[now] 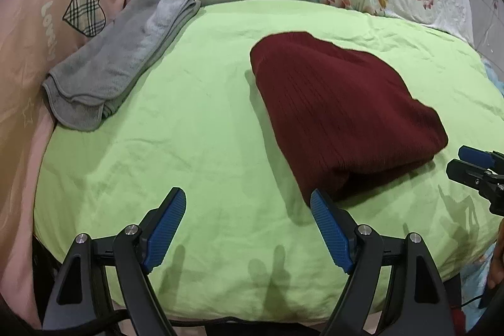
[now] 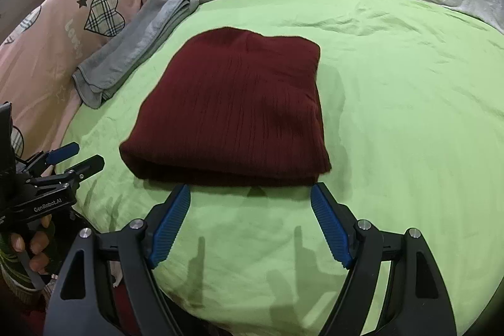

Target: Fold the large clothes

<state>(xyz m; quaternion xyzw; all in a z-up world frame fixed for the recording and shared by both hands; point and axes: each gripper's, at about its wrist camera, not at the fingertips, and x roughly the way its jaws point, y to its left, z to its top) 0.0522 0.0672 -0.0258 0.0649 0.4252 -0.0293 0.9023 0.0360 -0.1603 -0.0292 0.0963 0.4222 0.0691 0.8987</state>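
The maroon ribbed sweater (image 2: 233,109) lies folded into a compact rectangle in the middle of the green bedsheet (image 2: 393,115), its doubled edge facing the grippers, so the folding looks essentially done. The right gripper (image 2: 250,200) sits just short of that edge with its jaws spread and holding nothing; the left gripper (image 1: 247,207) is likewise spread at the sweater's near corner. A folded grey towel (image 1: 123,59) rests well apart, against the pink bedding (image 1: 41,21), likely set aside as finished
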